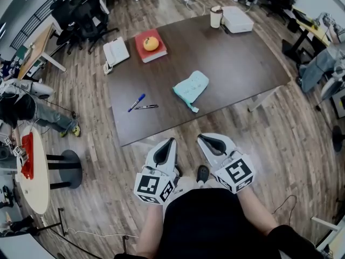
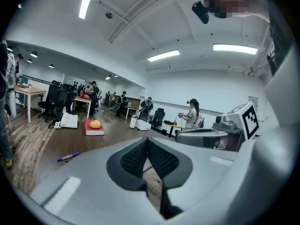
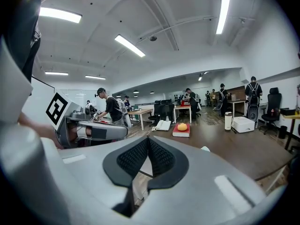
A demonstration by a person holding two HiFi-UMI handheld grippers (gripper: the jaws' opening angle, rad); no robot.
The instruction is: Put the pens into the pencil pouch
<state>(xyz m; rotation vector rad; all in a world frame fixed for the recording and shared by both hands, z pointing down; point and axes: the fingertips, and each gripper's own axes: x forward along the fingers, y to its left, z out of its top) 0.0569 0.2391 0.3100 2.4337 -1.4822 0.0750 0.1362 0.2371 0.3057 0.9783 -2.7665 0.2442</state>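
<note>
A light teal pencil pouch [image 1: 191, 88] lies near the front middle of the dark brown table [image 1: 232, 58]. Left of it lie a blue pen [image 1: 136, 102] and a dark pen [image 1: 145, 107], close together. The blue pen [image 2: 68, 157] also shows in the left gripper view. My left gripper [image 1: 172, 140] and right gripper [image 1: 199, 136] hang side by side in front of the table's near edge, both shut and empty, well short of the pens. A corner of the pouch [image 3: 205, 149] peeks over the right gripper's body.
At the table's back stand a red book with an orange fruit [image 1: 150, 44], a white device [image 1: 237, 20] and a cup [image 1: 216, 16]. A white telephone [image 1: 116, 52] sits at the back left corner. Office chairs and desks with people surround the wooden floor.
</note>
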